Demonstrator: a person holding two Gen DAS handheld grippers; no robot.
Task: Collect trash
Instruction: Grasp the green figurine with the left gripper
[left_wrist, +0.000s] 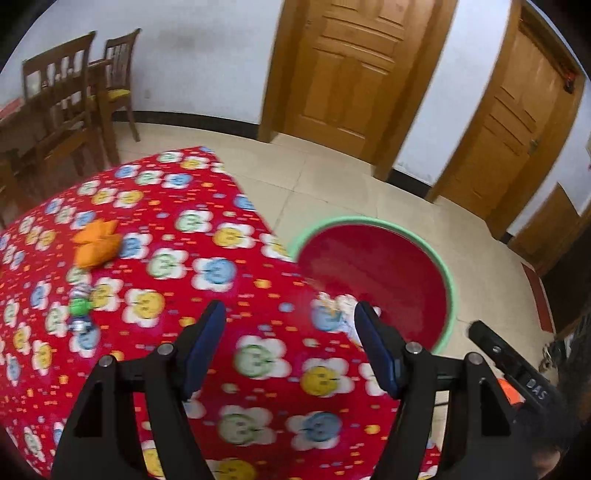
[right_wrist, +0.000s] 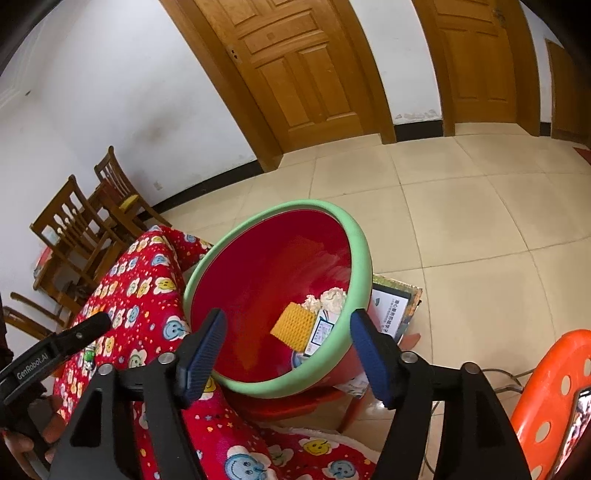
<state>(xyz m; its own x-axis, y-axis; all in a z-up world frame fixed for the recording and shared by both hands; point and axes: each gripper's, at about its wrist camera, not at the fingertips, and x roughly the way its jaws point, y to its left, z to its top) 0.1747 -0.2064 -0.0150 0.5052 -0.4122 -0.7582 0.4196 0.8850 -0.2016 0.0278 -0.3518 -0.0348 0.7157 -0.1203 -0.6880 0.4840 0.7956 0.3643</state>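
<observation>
A red basin with a green rim (left_wrist: 448, 280) stands beside the table's right edge; in the right wrist view its rim (right_wrist: 360, 236) shows, and it holds a yellow waffle piece (right_wrist: 293, 325), crumpled white paper (right_wrist: 328, 297) and a printed packet (right_wrist: 319, 332). On the red flowered tablecloth (left_wrist: 221, 236) lie an orange crumpled wrapper (left_wrist: 96, 242) and a small green and white wrapper (left_wrist: 80, 308). My left gripper (left_wrist: 290, 317) is open and empty above the table. My right gripper (right_wrist: 284, 325) is open and empty over the basin.
Wooden chairs (left_wrist: 70, 96) stand at the far left by the wall. Two wooden doors (left_wrist: 347, 66) are at the back. An orange plastic stool (right_wrist: 554, 398) is at the right. A printed box (right_wrist: 391, 310) lies on the tiled floor behind the basin.
</observation>
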